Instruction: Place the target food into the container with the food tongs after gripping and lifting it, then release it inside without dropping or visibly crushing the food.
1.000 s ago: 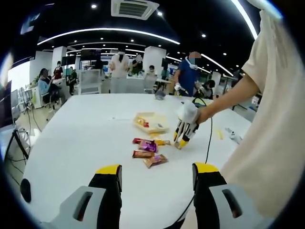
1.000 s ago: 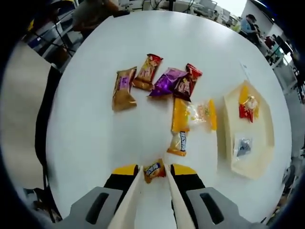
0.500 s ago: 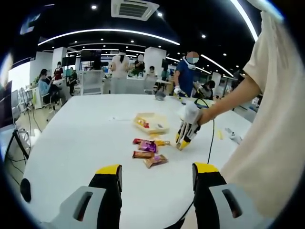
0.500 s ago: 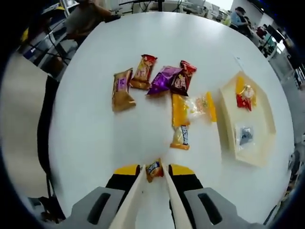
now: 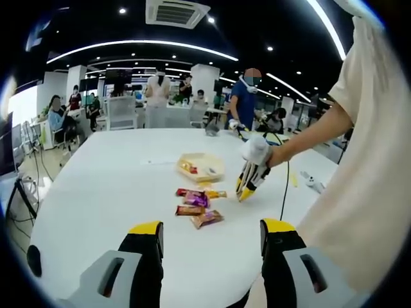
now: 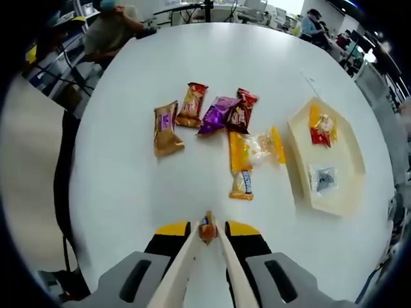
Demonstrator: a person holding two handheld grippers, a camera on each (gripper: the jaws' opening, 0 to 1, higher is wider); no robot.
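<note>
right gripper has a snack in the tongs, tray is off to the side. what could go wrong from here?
1. The small wrapped snack is pinched only at the very tips of the food tongs in the right gripper; it could slip out mid-carry.
2. Squeezing harder to stop that may crush it.
3. The cream tray already holds a red packet and a dark packet, and loose packets such as the yellow one lie along the way; a low pass could knock them.

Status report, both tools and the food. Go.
Right tool shut on tongs, small wrapped snack pinched, lifted. Left tool open, idle. Tray ahead-right; loose snack packs between.
</note>
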